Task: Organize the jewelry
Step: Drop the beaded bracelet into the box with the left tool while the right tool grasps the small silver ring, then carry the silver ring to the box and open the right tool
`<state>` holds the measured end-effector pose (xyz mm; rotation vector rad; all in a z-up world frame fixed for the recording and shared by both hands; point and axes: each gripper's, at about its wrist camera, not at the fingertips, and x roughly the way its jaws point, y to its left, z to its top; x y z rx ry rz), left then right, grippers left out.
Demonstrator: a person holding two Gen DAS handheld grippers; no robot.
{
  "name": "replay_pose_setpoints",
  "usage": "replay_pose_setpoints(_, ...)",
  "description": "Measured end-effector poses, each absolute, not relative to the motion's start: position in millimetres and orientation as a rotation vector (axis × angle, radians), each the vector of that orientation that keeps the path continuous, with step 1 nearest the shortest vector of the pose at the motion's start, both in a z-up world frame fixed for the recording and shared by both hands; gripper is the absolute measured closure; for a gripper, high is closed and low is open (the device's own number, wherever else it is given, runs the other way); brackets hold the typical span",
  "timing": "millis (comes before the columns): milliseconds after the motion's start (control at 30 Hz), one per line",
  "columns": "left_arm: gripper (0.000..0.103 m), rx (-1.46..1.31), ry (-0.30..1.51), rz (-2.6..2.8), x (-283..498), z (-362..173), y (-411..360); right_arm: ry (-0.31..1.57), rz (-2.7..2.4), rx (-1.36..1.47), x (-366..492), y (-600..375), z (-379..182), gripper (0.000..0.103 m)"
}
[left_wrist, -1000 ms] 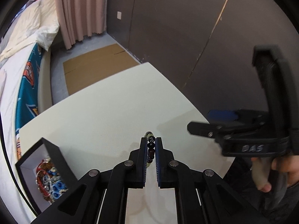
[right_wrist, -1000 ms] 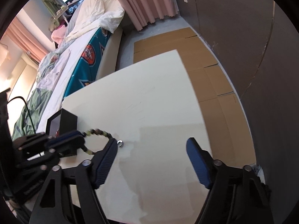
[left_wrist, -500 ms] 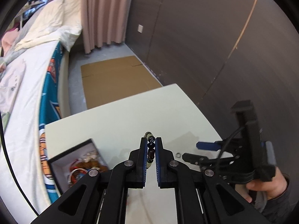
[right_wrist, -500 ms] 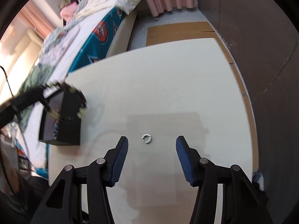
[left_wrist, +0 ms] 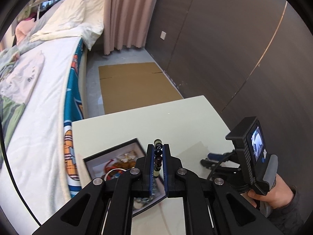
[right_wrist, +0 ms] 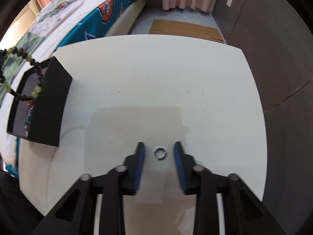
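No brand or lettering can be read on either tool or on the box.

In the right wrist view, at about nine o'clock, the black jewelry box (right_wrist: 49, 105) sits near the left edge of the white counter (right_wrist: 156, 74), with the bed (right_wrist: 82, 15) beyond it at ten to eleven o'clock. The beaded bracelet (right_wrist: 19, 58) hangs in a loop above the box's open top, apart from the counter. Toward six o'clock, the right tool (right_wrist: 159, 148) is partly open, its blue-padded fingers standing on either side of a small silver ring (right_wrist: 160, 153) that lies flat on the counter, not touching either pad.

In the left wrist view, the jewelry box (left_wrist: 109, 160) shows at about seven o'clock, with colourful pieces inside. At centre, the left tool (left_wrist: 158, 154) is pinched nearly closed on the beaded bracelet (left_wrist: 157, 157), whose dark and pale beads stand in a line between the pads; the tool points forward over the box's right side. At four o'clock, the person's right hand (left_wrist: 273, 195) grips the handle of the right tool (left_wrist: 211, 158), whose tips reach low over the counter (left_wrist: 156, 121).
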<state>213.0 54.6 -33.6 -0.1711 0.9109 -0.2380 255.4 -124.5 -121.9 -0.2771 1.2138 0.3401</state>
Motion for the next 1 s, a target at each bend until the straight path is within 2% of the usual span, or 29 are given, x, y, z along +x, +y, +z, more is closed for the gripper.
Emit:
replay_pose_setpoints(33, 0.095, -0.174, 0.909, -0.234, 212, -33, 58, 1.222, 0.35, -0.285, 254, -122, -121, 0.089)
replay_pose_setpoints(167, 0.095, -0.192, 0.91, -0.219, 209, -34, 73, 1.221, 0.347, -0.315, 250, -115, -120, 0.089)
replay_pose_setpoints(433, 0.093, -0.273, 0.993, -0.203, 217, -50, 98, 1.137, 0.462, -0.146, 244, -110, -75, 0.089)
replay_pose_setpoints(467, 0.091, -0.275, 0.999, -0.195, 217, -51, 101, 1.124, 0.48, -0.13, 243, -108, -69, 0.089)
replay_pose_setpoints(500, 0.082, -0.276, 1.001, -0.186, 217, -52, 104, 1.113, 0.495, -0.118, 241, -105, -64, 0.089)
replay_pose_setpoints(533, 0.066, -0.279, 0.999, -0.18, 217, -52, 107, 1.096, 0.52, -0.104, 239, -102, -57, 0.089)
replay_pose_setpoints(567, 0.057, -0.284, 0.992, -0.174, 215, -51, 109, 1.083, 0.539, -0.093, 238, -98, -52, 0.089)
replay_pose_setpoints(600, 0.044, -0.289, 0.978, -0.168, 213, -49, 111, 1.072, 0.554, -0.082, 235, -94, -47, 0.089)
replay_pose_setpoints(633, 0.037, -0.292, 0.959, -0.16, 211, -46, 114, 1.063, 0.565, -0.073, 236, -90, -44, 0.089)
replay_pose_setpoints(1000, 0.035, -0.326, 0.942, -0.088, 206, -44, 143, 0.978, 0.768, 0.106, 242, -36, -14, 0.087)
